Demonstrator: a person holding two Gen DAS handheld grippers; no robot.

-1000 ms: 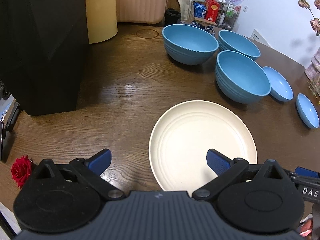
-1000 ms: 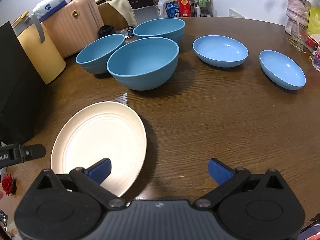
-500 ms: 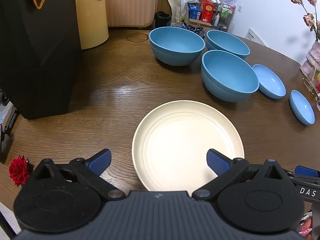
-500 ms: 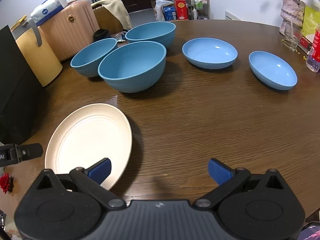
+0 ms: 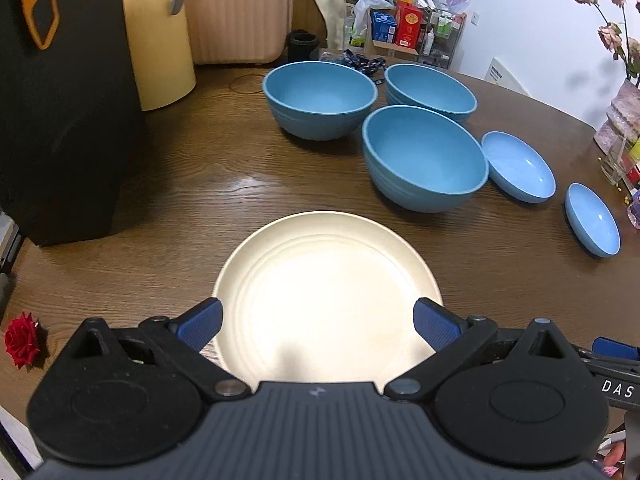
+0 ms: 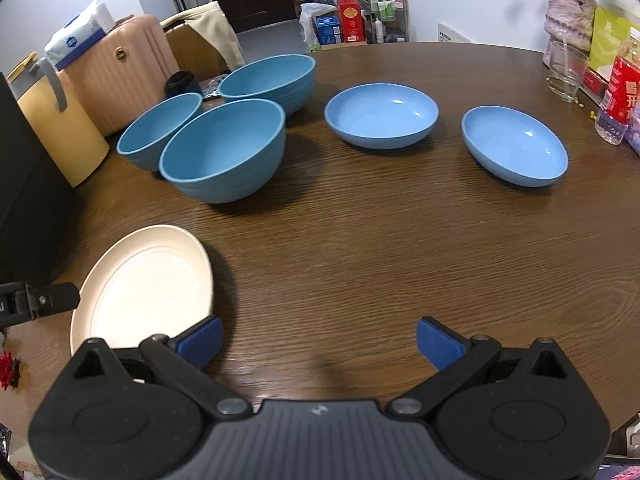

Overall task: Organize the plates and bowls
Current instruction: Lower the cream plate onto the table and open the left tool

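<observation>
The plate (image 5: 326, 292) has drifted from the right finger to midway between the left gripper's (image 5: 318, 322) spread jaws, lined up for grasping; the right gripper (image 6: 318, 338) hangs released.

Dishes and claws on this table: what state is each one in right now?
Cream plate: flat on the table, empty, ungripped.
Three deep blue bowls: upright, empty, clustered, unstacked.
Two shallow blue dishes: upright, empty, apart.
Left claw: open, over the plate's near edge.
Right claw: open, holding nothing.
Drinking glass: upright.
</observation>
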